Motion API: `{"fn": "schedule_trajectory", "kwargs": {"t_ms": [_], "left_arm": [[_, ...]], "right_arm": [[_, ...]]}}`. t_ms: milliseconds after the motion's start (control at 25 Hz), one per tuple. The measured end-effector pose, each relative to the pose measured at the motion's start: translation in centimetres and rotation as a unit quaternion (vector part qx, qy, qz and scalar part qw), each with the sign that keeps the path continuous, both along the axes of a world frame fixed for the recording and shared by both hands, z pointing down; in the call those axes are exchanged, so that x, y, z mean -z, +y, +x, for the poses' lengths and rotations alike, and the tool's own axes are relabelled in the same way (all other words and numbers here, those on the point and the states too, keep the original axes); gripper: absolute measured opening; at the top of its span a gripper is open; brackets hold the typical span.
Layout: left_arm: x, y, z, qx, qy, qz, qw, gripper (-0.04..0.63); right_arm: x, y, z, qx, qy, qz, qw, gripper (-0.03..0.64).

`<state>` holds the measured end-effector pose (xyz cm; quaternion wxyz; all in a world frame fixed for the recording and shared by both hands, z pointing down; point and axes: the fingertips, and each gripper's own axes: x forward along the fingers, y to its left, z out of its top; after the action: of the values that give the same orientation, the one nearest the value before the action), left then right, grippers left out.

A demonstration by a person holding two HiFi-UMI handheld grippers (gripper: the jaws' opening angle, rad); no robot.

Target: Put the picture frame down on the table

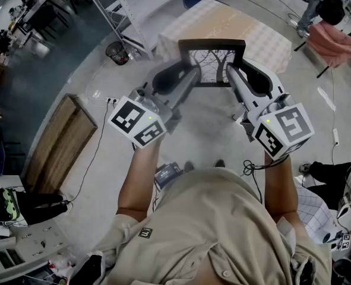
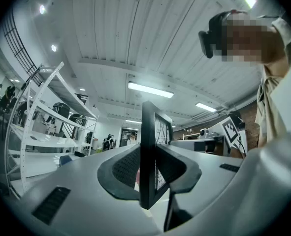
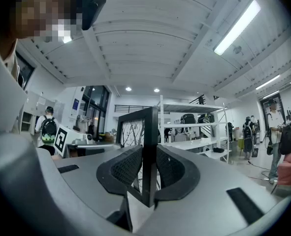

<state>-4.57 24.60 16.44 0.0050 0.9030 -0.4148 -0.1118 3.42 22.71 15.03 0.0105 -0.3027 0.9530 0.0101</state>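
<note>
head view: black rectangular picture frame with a bare-branch print (image 1: 211,62) held in the air between left gripper (image 1: 191,76) and right gripper (image 1: 231,76), near pale checked-cloth table (image 1: 264,37) | left gripper view: jaws pinched on frame's edge | right gripper view: jaws clamped on opposite edge, frame upright

Both hands hold the picture frame (image 1: 211,61) up
The left gripper (image 1: 194,71) and right gripper (image 1: 230,71) clasp its side edges, near the cloth-covered table (image 1: 255,35)
</note>
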Motion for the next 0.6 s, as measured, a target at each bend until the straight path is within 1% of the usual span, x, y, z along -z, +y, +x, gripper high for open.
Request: {"fn": "schedule_trajectory", "kwargs": {"t_ms": [600], "left_arm": [[-0.99,-0.83,-0.01,-0.001,-0.002,-0.007,1.0000,0.095]], "right_arm": [[-1.03,-0.86,-0.04,0.002,-0.003,-0.012,1.000,0.083]]}}
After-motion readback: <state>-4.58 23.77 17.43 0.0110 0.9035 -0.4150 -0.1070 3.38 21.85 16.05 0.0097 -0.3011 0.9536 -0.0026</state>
